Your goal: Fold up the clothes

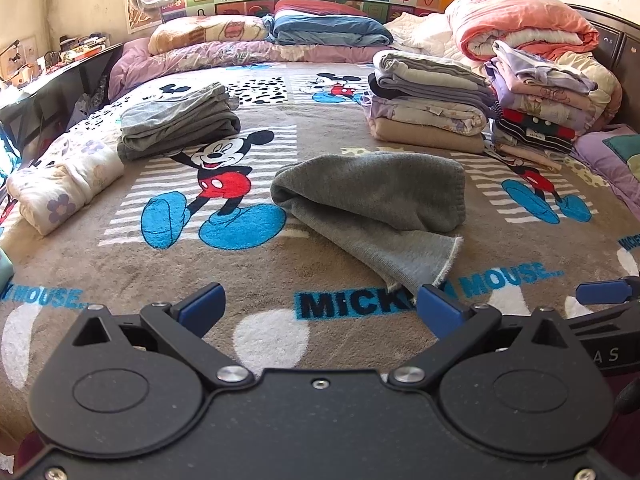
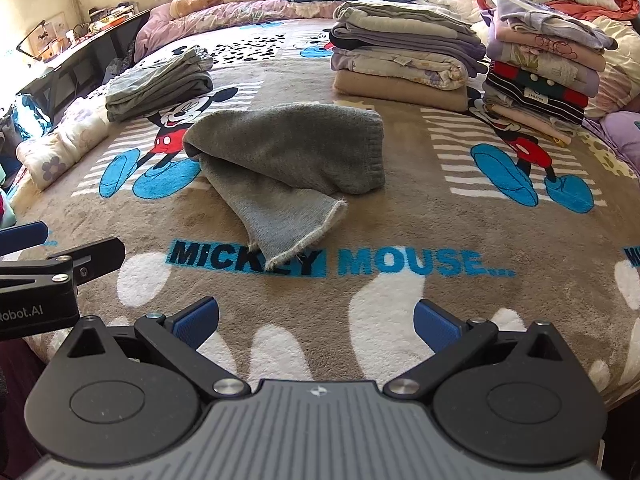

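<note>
A grey knit garment (image 1: 372,196) lies partly folded on the Mickey Mouse blanket (image 1: 260,280), a frayed end pointing toward me; it also shows in the right wrist view (image 2: 288,156). My left gripper (image 1: 320,308) is open and empty, hovering just short of the frayed end. My right gripper (image 2: 316,320) is open and empty, a little back from the garment. The right gripper's blue finger shows at the right edge of the left wrist view (image 1: 604,292). The left gripper shows at the left edge of the right wrist view (image 2: 24,236).
A folded grey garment (image 1: 176,120) lies at the back left, with a rolled floral quilt (image 1: 60,188) beside it. Two stacks of folded clothes (image 1: 428,104) (image 1: 540,100) stand at the back right. Pillows and bedding (image 1: 328,28) line the headboard. A dark desk (image 1: 60,80) stands left.
</note>
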`<state>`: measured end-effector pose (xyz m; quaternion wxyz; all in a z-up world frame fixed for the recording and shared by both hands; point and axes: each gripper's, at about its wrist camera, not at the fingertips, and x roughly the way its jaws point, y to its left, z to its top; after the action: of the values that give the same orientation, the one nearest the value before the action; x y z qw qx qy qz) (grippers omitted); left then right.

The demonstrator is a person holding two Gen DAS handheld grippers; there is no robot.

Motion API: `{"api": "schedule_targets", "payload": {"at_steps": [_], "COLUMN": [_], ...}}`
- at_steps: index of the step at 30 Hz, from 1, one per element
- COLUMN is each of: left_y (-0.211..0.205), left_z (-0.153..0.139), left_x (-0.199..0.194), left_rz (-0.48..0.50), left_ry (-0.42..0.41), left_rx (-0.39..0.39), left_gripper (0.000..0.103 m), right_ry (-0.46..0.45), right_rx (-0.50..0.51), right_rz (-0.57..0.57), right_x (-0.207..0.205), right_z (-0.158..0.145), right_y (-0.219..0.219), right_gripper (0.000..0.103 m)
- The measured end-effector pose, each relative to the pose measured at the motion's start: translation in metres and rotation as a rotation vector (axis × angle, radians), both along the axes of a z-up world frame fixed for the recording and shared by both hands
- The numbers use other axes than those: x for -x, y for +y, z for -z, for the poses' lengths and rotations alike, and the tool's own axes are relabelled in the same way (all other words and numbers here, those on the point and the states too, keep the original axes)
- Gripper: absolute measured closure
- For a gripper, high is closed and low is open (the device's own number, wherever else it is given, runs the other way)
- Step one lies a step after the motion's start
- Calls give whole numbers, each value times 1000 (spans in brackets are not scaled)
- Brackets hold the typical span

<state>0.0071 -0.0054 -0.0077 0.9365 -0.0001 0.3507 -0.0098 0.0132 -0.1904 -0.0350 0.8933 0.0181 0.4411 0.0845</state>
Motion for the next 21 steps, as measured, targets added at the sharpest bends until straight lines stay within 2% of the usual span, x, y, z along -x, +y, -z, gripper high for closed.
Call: {"api": "schedule_targets", "payload": {"at_steps": [21], "left_y": [0], "left_z": [6], "left_x": [-3], "left_rz": [5], "left_ry": [12], "left_rx": [1], "left_gripper": [0], "right_ry": [27], "right_rx": [-10], "right_rz": [0], "right_x": [-4], "right_z": [9], "right_y": [-1], "right_gripper": [0]}}
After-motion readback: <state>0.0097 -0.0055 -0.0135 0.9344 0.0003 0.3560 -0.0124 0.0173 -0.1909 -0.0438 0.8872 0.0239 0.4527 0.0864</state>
